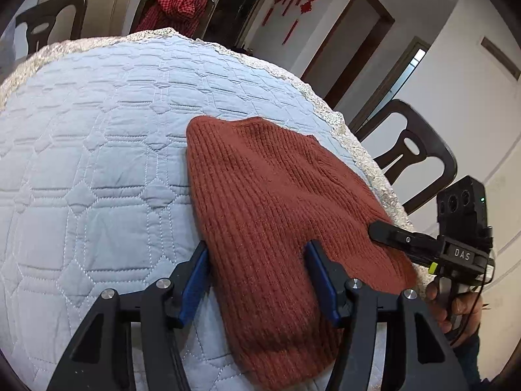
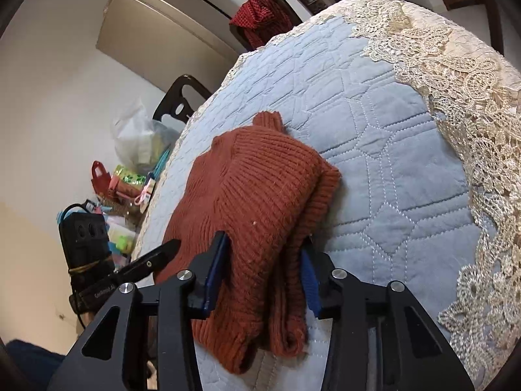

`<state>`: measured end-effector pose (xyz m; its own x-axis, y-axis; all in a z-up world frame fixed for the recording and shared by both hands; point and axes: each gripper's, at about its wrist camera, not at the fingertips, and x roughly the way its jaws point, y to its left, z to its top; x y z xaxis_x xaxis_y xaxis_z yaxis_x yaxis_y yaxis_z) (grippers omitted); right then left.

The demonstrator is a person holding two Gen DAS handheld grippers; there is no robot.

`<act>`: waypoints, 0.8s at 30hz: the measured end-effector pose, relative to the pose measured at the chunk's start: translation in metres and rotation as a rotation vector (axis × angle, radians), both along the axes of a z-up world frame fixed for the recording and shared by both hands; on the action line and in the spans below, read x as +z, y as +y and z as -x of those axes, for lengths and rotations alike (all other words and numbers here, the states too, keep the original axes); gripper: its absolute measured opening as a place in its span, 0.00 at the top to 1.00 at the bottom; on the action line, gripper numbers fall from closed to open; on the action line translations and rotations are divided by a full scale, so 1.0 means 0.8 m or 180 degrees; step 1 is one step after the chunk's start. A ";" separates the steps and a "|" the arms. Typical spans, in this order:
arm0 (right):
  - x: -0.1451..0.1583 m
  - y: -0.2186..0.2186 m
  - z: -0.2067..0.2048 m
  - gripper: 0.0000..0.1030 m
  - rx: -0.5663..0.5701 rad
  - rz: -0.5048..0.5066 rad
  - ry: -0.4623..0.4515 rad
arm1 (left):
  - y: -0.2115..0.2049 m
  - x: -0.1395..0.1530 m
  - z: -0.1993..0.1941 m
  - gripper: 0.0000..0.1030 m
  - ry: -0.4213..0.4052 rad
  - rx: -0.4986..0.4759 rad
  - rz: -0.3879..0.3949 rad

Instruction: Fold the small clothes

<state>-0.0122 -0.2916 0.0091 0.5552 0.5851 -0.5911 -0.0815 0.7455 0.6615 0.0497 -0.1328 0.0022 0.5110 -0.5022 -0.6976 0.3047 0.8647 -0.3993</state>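
A rust-red ribbed knit sweater lies folded on the pale blue quilted table cover. My left gripper is open, its blue pads straddling the sweater's near edge; whether they press the fabric is unclear. The right gripper's black finger touches the sweater's right edge. In the right wrist view the sweater lies doubled, collar pointing away. My right gripper has its jaws on either side of the folded layers, holding a thick bundle. The left gripper's finger shows at the left.
Lace trim edges the table cover. Dark chairs stand around the table, one draped with a red checked cloth. Bags and clutter sit on the floor beyond the table's edge.
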 end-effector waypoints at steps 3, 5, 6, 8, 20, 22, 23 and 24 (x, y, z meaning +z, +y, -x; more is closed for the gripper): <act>0.000 0.003 0.002 0.64 -0.0021 0.0026 -0.0015 | -0.003 0.001 0.000 0.44 -0.0029 -0.0003 -0.0059; 0.001 0.004 0.003 0.66 -0.0036 0.0022 -0.0024 | -0.006 0.003 0.002 0.48 -0.0060 -0.0005 -0.0102; 0.002 0.005 0.004 0.68 -0.0042 0.0042 -0.0038 | -0.007 0.005 0.003 0.52 -0.0082 -0.0006 -0.0131; 0.006 0.008 0.007 0.70 -0.0051 0.0091 -0.0063 | -0.008 0.010 0.005 0.59 -0.0149 -0.0009 -0.0201; 0.042 0.035 0.017 0.72 -0.0039 0.0227 -0.0293 | 0.005 0.039 0.019 0.67 -0.0368 -0.0041 -0.0201; 0.045 0.042 0.018 0.72 -0.0023 0.0225 -0.0320 | 0.012 0.043 0.019 0.67 -0.0392 -0.0023 -0.0194; 0.046 0.045 0.018 0.72 -0.0013 0.0225 -0.0332 | 0.016 0.044 0.019 0.67 -0.0403 -0.0011 -0.0194; 0.048 0.049 0.016 0.72 0.0001 0.0225 -0.0344 | 0.022 0.045 0.019 0.67 -0.0416 0.0007 -0.0195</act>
<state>-0.0248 -0.2526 0.0472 0.6176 0.5444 -0.5676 -0.1497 0.7899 0.5947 0.0345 -0.1154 0.0384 0.6005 -0.4595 -0.6544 0.3487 0.8870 -0.3028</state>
